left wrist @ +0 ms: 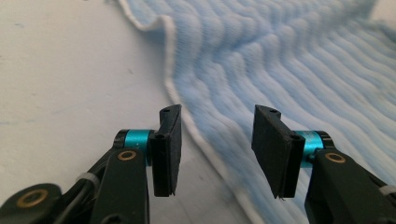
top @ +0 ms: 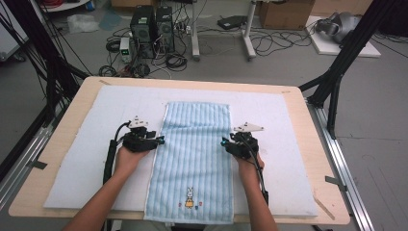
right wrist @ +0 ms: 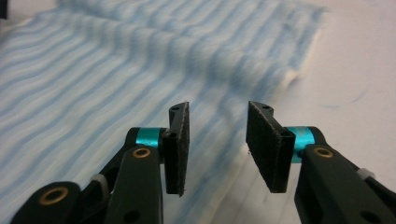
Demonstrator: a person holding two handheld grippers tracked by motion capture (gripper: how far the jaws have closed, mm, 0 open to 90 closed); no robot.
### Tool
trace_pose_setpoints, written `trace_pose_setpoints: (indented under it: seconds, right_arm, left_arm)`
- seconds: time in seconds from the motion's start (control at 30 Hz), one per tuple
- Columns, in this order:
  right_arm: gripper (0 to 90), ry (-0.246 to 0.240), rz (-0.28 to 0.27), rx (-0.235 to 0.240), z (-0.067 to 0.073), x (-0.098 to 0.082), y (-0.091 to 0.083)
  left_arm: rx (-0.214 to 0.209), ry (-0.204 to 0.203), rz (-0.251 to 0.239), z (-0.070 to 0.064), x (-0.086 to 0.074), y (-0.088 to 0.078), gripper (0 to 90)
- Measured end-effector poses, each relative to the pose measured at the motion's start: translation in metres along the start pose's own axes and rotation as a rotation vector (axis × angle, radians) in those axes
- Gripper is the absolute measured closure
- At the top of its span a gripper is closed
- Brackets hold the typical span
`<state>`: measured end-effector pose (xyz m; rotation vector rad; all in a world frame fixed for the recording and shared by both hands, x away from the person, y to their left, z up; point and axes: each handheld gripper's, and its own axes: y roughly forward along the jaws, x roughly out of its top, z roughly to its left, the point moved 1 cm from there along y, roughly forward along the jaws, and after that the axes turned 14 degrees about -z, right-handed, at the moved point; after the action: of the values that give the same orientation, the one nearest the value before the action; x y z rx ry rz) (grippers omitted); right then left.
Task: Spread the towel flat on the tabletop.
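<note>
A light blue striped towel (top: pixel 195 149) lies lengthwise on a white padded mat (top: pixel 91 144), with a small rabbit picture (top: pixel 189 197) near its front end. My left gripper (top: pixel 161 140) rests at the towel's left edge and points toward it. In the left gripper view the gripper (left wrist: pixel 217 144) stands open, with the towel's white hem (left wrist: pixel 205 144) running between the jaws and no pad pressing on it. My right gripper (top: pixel 223 142) sits at the towel's right edge. In the right gripper view this gripper (right wrist: pixel 217 144) is open over the towel's border (right wrist: pixel 233 168), which is rumpled farther off.
The mat covers a wooden table (top: pixel 312 144) with bare wood around its rim. Black frame posts (top: pixel 337 72) stand at the table's left and right. Computer towers (top: pixel 153 29) and cables lie on the floor beyond the far edge.
</note>
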<state>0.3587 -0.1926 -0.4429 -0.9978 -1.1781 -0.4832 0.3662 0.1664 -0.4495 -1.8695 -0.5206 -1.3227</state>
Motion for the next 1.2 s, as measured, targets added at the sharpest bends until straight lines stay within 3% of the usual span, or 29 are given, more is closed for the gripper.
trace_pose_setpoints:
  seconds: [0.07,0.17,0.27,0.53,0.57,0.73,0.83,0.9,0.93,1.0,1.2]
  right_arm:
    - [57.9,-0.029,0.013,0.044,0.006,-0.003,-0.008]
    - [56.4,-0.05,0.031,0.11,0.016,-0.008,-0.02]
    - [56.5,-0.109,0.071,0.129,0.023,-0.016,-0.028]
    - [60.1,-0.098,0.086,0.175,0.03,-0.025,-0.045]
    - [60.1,-0.099,0.09,0.179,0.032,-0.026,-0.048]
    - [60.6,-0.103,0.113,0.174,0.034,-0.033,-0.057]
    - [67.9,-0.093,0.116,0.173,0.033,-0.035,-0.057]
    - [75.6,-0.083,0.12,0.178,0.032,-0.035,-0.057]
    - [79.9,-0.078,0.123,0.188,0.032,-0.035,-0.057]
    - [84.9,-0.077,0.129,0.198,0.033,-0.036,-0.058]
    - [87.0,-0.071,0.138,0.232,0.032,-0.038,-0.064]
  left_arm:
    - [-0.03,0.031,-0.002,-0.006,-0.005,-0.008,53.8]
    - [-0.073,0.039,0.008,-0.011,-0.011,-0.019,54.7]
    - [-0.106,0.024,0.018,-0.016,-0.019,-0.027,56.0]
    - [-0.227,0.039,0.039,-0.035,-0.026,-0.043,57.9]
    - [-0.236,0.061,0.048,-0.037,-0.027,-0.045,57.9]
    - [-0.253,0.101,0.067,-0.043,-0.033,-0.046,57.4]
    - [-0.24,0.132,0.07,-0.046,-0.034,-0.045,57.8]
    - [-0.222,0.165,0.067,-0.05,-0.035,-0.046,63.8]
    - [-0.219,0.182,0.068,-0.051,-0.035,-0.047,72.5]
    - [-0.234,0.178,0.075,-0.054,-0.036,-0.049,84.6]
    - [-0.27,0.167,0.096,-0.06,-0.039,-0.058,86.9]
